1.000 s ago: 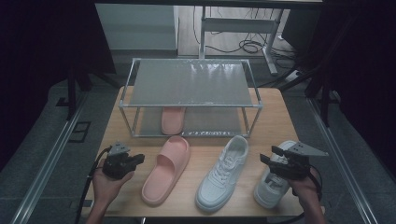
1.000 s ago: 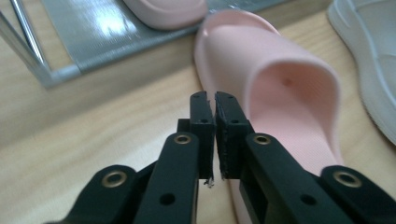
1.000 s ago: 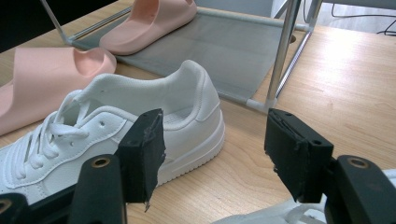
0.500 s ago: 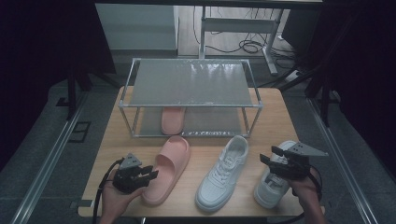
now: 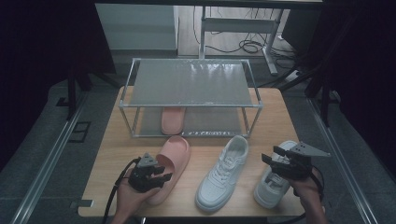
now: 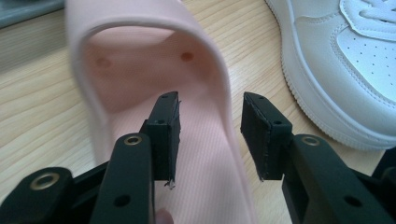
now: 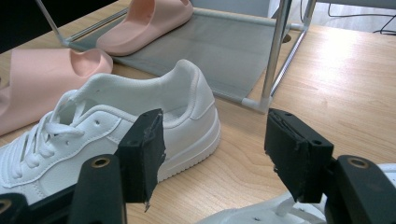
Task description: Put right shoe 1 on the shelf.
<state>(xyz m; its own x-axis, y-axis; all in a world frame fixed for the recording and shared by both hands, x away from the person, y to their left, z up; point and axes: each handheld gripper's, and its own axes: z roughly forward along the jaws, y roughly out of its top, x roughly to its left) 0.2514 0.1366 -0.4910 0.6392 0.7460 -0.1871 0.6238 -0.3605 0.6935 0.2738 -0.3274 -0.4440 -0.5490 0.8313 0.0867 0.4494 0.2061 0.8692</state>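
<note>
**Left jaws straddling the pink slide's side wall**

I have the left gripper [image 5: 161, 178] at the heel end of the pink slide [image 5: 171, 163], which lies on the wooden table [image 5: 280, 121] in front of the wire shoe rack [image 5: 191, 84]. Its jaws have just been opening; in the left gripper view they stand spread, one inside the slide, the other outside its right wall, not pressing. The right gripper [image 5: 270, 156] hovers over the outer white sneaker [image 5: 268, 189], jaws spread wide, nothing between them. A second white sneaker [image 5: 224, 170] lies between. Another pink slide [image 5: 171, 120] sits on the rack's lower shelf. I can read no brand or writing anywhere.
</note>
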